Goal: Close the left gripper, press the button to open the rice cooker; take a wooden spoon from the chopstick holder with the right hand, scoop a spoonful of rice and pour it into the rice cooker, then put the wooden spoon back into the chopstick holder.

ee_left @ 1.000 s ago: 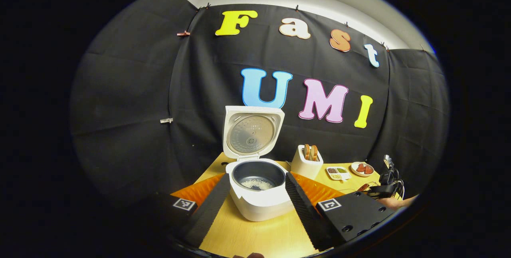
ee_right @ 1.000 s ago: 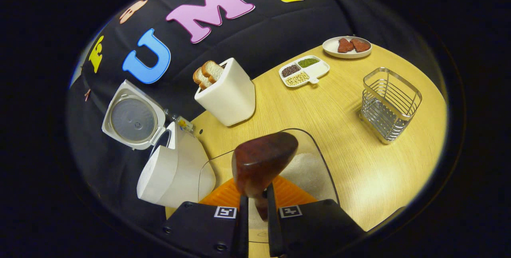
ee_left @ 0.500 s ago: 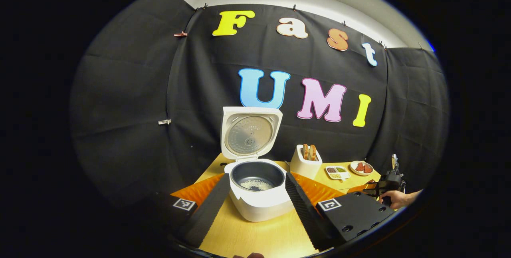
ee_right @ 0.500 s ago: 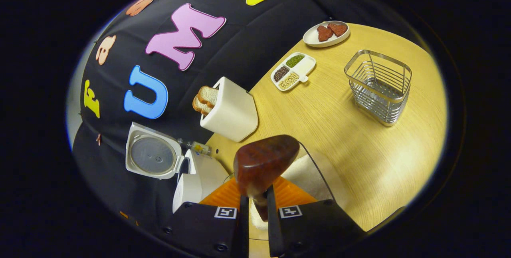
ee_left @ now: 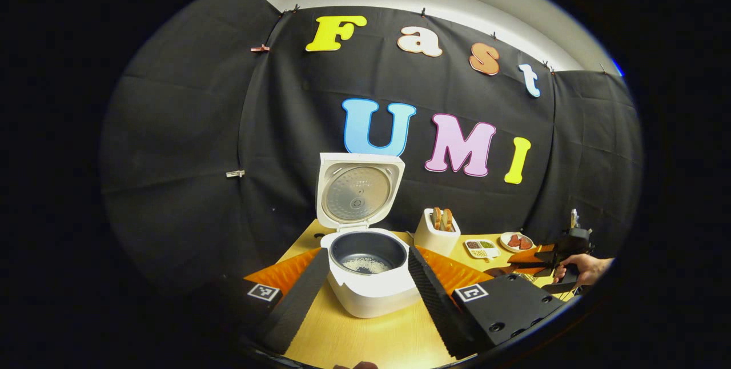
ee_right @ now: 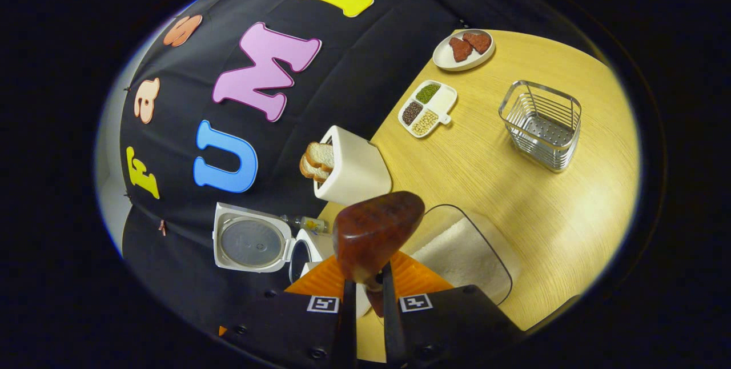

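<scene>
2 fingers of your right gripper (ee_right: 365,300) are clamping the handle of the wooden spoon (ee_right: 374,232), its bowl rising just ahead of the tips. Your left gripper (ee_left: 365,283) is standing spread wide, and the rice cooker (ee_left: 371,277) is sitting between its fingers with the lid up and a little rice in the pot. Beyond the right gripper's tips, the clear rice container (ee_right: 465,252) is lying just past the spoon, and the wire chopstick holder (ee_right: 542,123) is standing well apart on the table (ee_right: 559,215).
</scene>
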### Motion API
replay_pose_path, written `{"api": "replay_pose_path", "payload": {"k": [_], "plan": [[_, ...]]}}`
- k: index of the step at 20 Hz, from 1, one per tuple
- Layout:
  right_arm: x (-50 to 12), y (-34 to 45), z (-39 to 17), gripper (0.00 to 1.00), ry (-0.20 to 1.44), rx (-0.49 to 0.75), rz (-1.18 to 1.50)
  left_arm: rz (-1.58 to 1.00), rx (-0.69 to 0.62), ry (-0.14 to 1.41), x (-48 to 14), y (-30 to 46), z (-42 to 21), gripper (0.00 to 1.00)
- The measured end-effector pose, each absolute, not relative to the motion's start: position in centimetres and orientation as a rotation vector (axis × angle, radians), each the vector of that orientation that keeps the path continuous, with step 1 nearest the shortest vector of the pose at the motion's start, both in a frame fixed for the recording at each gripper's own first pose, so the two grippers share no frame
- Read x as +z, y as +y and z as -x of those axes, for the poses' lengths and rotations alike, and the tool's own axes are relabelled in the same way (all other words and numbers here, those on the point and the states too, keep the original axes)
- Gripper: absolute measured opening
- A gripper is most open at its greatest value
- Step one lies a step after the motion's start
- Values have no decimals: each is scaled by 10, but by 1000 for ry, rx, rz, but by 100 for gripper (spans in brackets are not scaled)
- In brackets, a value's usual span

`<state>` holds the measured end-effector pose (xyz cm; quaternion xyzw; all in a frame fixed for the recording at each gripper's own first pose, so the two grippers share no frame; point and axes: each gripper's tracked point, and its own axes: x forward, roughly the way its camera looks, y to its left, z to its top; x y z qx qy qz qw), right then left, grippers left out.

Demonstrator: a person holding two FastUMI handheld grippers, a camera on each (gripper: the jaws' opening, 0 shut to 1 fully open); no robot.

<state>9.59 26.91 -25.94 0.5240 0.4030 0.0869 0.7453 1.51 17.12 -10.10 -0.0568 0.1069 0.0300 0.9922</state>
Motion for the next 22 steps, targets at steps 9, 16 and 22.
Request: {"api": "replay_pose_path", "payload": {"k": [9, 16, 22], "plan": [[-176, 304, -125, 24, 859, 228, -1222, 131, 59, 220, -108, 173, -17, 96], [-131, 400, -149, 24, 866, 336, -1258, 137, 76, 228, -118, 185, -5, 95], [-128, 494, -167, 23, 883, 400, -1255, 134, 110, 231, -122, 211, -4, 96]]}}
